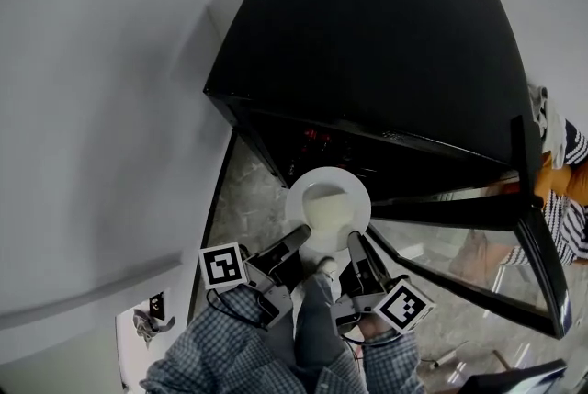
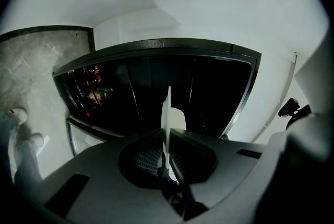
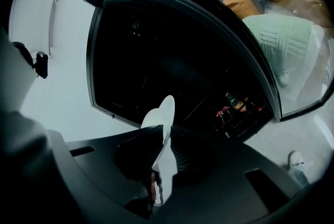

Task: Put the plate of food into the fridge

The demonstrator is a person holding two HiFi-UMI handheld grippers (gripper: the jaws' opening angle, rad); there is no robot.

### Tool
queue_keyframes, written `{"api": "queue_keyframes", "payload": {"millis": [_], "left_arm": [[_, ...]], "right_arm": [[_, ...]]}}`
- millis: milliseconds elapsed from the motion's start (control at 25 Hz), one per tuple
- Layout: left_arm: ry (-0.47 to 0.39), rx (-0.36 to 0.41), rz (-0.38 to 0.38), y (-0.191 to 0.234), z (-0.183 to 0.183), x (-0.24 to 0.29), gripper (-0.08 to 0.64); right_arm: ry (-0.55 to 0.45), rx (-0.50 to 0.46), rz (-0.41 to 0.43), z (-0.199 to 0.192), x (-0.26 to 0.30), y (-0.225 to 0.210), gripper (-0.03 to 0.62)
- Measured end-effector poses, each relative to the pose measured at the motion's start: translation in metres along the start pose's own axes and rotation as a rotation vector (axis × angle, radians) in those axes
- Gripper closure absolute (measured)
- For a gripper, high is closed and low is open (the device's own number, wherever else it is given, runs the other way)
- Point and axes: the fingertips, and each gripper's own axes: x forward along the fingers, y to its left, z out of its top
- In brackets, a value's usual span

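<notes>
I hold left gripper (image 2: pixel 167 151) and right gripper (image 3: pixel 160 152) clamped on round white ceramic plate (image 1: pixel 328 207), near rim | open black fridge (image 1: pixel 367 43) straight beyond fingertips

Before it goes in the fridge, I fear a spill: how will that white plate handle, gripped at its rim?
Probably stiff: the plate looks level though the left gripper and right gripper pinch only its near rim. Thin and white like china, so likely breakable. Its far side hangs free and may dip.
</notes>
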Motion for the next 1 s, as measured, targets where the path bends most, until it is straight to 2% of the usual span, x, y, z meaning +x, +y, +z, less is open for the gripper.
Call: {"api": "queue_keyframes", "payload": {"millis": [200,360,560,1000], "left_arm": [[-0.018,-0.009,0.015,0.016,0.008,0.003,0.529],[-0.031,-0.035,-0.007,0.018,0.010,0.009,0.529],[-0.049,-0.044,-0.029,0.024,0.016,0.021,0.529],[-0.064,-0.038,-0.014,0.055,0.028,0.036,0.529]], "right_arm": [[0.008,0.015,-0.001,-0.002,0.013,-0.012,0.540],[-0.002,0.024,-0.002,0.004,0.017,-0.017,0.540],[-0.021,-0.009,-0.003,0.015,0.026,-0.021,0.541],[-0.054,0.003,-0.025,0.017,0.047,-0.050,0.541]]}}
